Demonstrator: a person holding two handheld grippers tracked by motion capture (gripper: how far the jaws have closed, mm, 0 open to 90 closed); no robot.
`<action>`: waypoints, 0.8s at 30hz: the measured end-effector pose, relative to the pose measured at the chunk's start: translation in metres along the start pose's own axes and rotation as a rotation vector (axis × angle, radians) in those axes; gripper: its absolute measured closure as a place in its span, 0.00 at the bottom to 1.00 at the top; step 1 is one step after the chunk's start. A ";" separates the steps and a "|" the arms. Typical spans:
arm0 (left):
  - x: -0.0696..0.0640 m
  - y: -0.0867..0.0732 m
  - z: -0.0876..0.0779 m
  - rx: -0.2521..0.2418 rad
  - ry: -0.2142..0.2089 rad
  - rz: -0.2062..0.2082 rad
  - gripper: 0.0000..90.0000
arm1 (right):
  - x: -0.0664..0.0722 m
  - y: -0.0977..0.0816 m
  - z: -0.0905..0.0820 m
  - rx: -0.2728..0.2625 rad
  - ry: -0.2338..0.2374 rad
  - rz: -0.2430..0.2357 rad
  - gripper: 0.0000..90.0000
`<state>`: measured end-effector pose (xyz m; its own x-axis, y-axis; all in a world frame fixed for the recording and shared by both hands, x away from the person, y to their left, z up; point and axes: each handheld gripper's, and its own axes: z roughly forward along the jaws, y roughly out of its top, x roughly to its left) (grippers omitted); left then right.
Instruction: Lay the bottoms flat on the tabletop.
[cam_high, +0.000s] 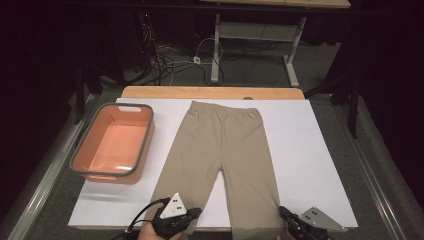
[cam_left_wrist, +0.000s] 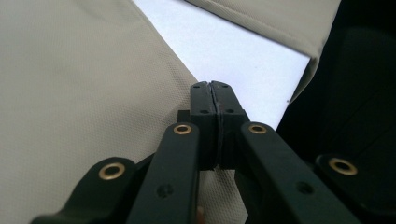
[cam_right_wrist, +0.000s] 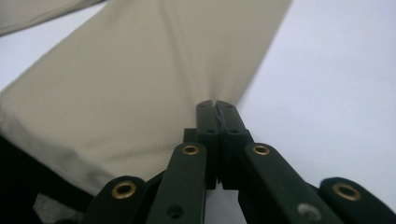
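A pair of beige trousers (cam_high: 220, 145) lies flat on the white board (cam_high: 300, 150), waistband at the far side and legs pointing toward the near edge. My left gripper (cam_high: 196, 212) is at the hem end of the left leg. In the left gripper view it (cam_left_wrist: 212, 86) is shut, its tips at the inner edge of that leg (cam_left_wrist: 84, 93). My right gripper (cam_high: 283, 210) is at the outer side of the right leg's hem. In the right gripper view it (cam_right_wrist: 216, 103) is shut on the leg's edge, and creases in the cloth (cam_right_wrist: 154, 70) run to its tips.
An orange basin with a grey rim (cam_high: 145, 145) stands empty on the board's left side. The board lies on a wooden table (cam_high: 210, 92). Behind it the floor holds cables (cam_high: 165, 60) and a desk frame (cam_high: 216, 45). Bare board (cam_right_wrist: 336, 84) extends to the right of the trousers.
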<state>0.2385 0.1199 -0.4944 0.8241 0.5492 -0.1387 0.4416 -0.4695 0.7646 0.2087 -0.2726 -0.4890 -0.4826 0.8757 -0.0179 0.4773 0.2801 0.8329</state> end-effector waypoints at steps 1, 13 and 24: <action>-0.002 0.001 0.000 0.001 -0.002 0.010 0.96 | -0.003 0.001 -0.004 -0.008 -0.011 0.004 1.00; -0.033 0.010 0.007 0.010 -0.057 0.083 0.96 | -0.007 0.008 -0.016 -0.049 0.005 0.004 0.80; -0.041 0.011 0.013 -0.029 -0.038 0.100 0.68 | 0.058 0.023 0.013 -0.018 0.210 -0.128 0.77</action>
<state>0.2142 0.0828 -0.4887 0.8766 0.4737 -0.0845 0.3468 -0.5002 0.7934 0.2009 -0.2106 -0.4779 -0.6812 0.7320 -0.0099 0.3905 0.3748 0.8408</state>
